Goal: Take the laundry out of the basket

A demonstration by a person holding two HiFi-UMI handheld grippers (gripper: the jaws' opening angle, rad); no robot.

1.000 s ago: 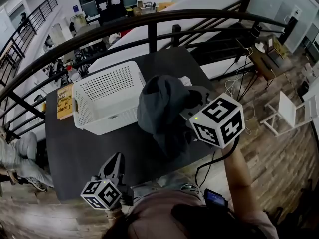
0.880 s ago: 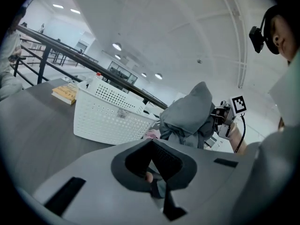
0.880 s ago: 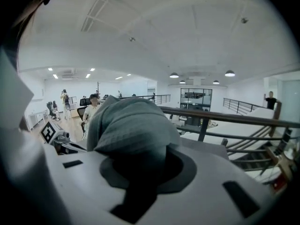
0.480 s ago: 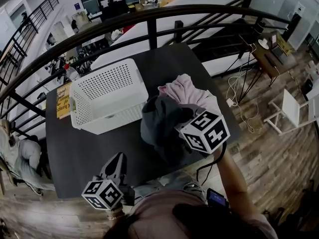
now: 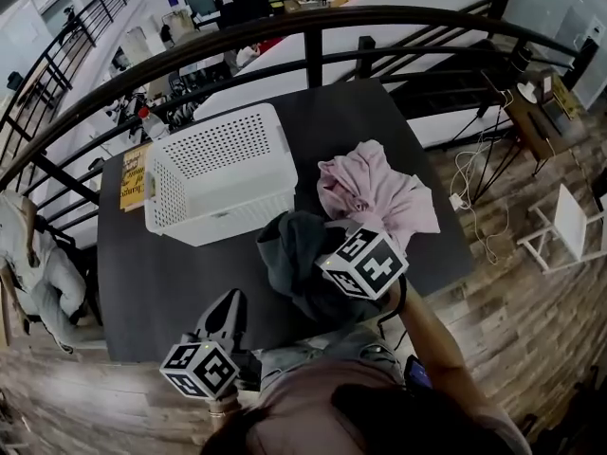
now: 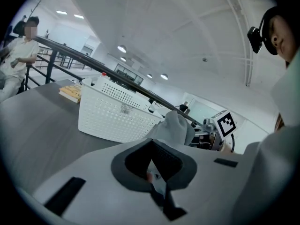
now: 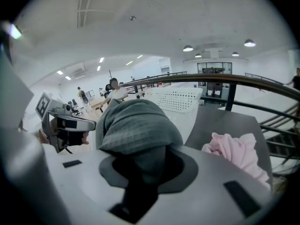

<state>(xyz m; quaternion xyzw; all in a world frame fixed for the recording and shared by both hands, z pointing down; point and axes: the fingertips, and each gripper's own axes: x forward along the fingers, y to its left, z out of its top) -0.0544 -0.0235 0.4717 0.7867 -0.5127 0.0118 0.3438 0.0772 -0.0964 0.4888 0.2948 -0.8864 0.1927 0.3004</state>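
Lying in the right tongs (image 7: 139,172), jaws just easing apart: grey garment (image 7: 138,125).

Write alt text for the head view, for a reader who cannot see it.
The right tongs hold a dark grey garment over a black table, gripped in jaws that have just opened slightly. A pink garment lies beside it, a white basket stands upper left, and the left tongs hover near the front edge.

Office mezzanine: railing (image 5: 379,15), desks (image 5: 308,4) below
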